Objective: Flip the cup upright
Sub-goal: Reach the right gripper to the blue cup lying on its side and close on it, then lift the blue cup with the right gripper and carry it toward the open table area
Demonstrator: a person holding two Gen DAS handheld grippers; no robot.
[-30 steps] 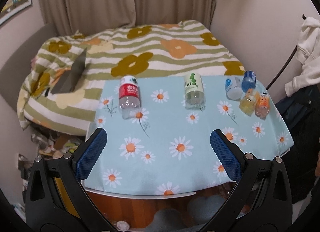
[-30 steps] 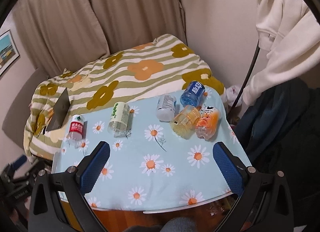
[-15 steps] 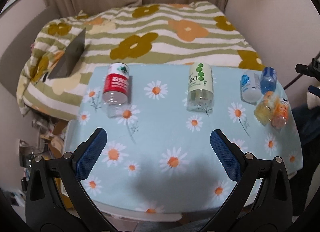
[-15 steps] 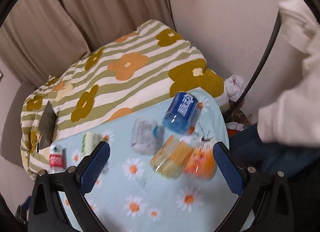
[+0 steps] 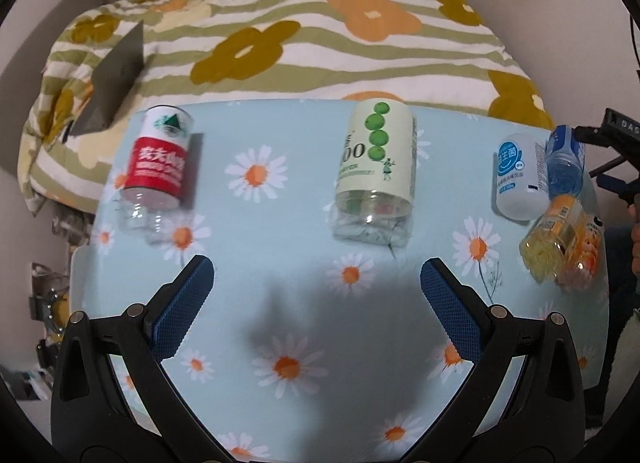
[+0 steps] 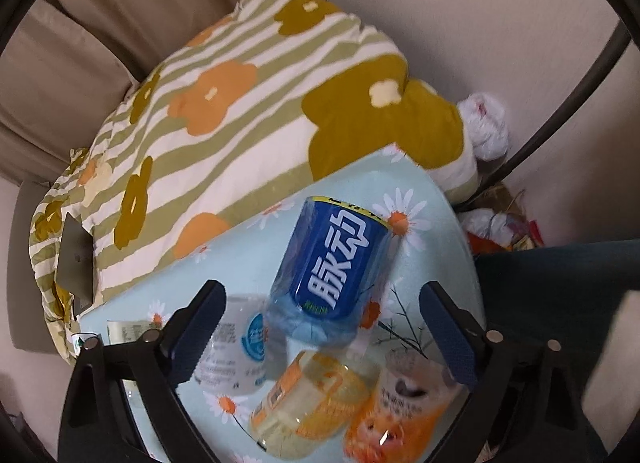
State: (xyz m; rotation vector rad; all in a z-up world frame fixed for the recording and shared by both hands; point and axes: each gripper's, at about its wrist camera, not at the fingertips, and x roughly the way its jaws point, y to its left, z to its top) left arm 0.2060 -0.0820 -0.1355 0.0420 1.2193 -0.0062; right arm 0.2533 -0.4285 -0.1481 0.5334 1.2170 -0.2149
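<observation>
Several cut-bottle cups stand upside down on a daisy-print table. In the left wrist view a red-label cup is at the left and a green-dot cup in the middle. A white cup, blue cup, yellow cup and orange cup cluster at the right. My left gripper is open and empty, short of the green-dot cup. My right gripper is open above the cluster, with the blue cup between its fingers, not touching. The white cup, yellow cup and orange cup lie beneath.
A bed with a striped flower quilt lies just behind the table, with a grey laptop on it. A dark pole and plastic bags stand at the wall right of the table. The right gripper shows at the right edge of the left view.
Both grippers moved forward and down toward the table. The right one swung right over the cluster and now frames the blue cup. The left one closed in on the green-dot cup.
</observation>
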